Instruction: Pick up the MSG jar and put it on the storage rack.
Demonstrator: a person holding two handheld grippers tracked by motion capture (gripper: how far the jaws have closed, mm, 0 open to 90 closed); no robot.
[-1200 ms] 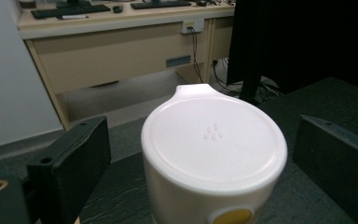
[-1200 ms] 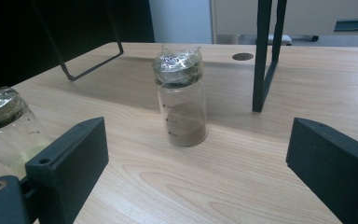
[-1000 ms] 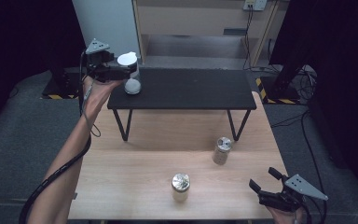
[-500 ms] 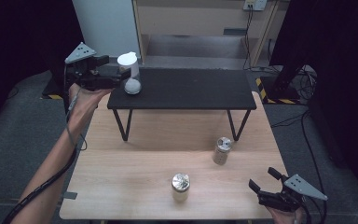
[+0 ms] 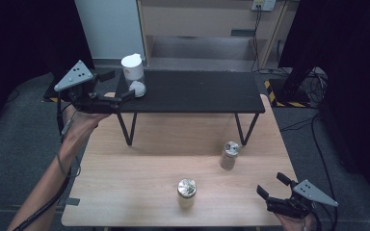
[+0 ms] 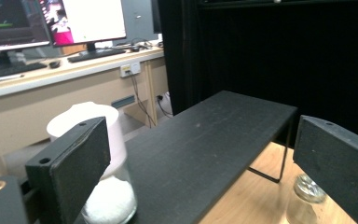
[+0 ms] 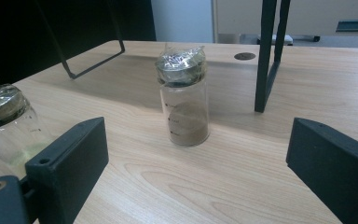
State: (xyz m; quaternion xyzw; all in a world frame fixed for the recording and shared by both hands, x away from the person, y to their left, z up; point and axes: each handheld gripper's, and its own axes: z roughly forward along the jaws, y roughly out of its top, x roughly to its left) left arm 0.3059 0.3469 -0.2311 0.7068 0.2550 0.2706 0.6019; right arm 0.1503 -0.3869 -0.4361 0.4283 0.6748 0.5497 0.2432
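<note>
High view: the left tongs (image 5: 120,86) are hanging wide open just beside the white-capped jar (image 5: 134,74).
That jar is standing upright on the left end of the black shelf (image 5: 197,91), clear glass with white powder at the bottom. The right tongs (image 5: 272,185) are waiting open, holding nothing, over the counter (image 5: 139,202), near two foil-topped jars.

Left tool (image 5: 117,88) now off white-capped jar (image 5: 134,75), jaws apart.

Two foil-capped jars (image 5: 186,192) (image 5: 229,155) stand apart on the wooden table (image 5: 125,192); monitors (image 6: 51,21) behind.
</note>
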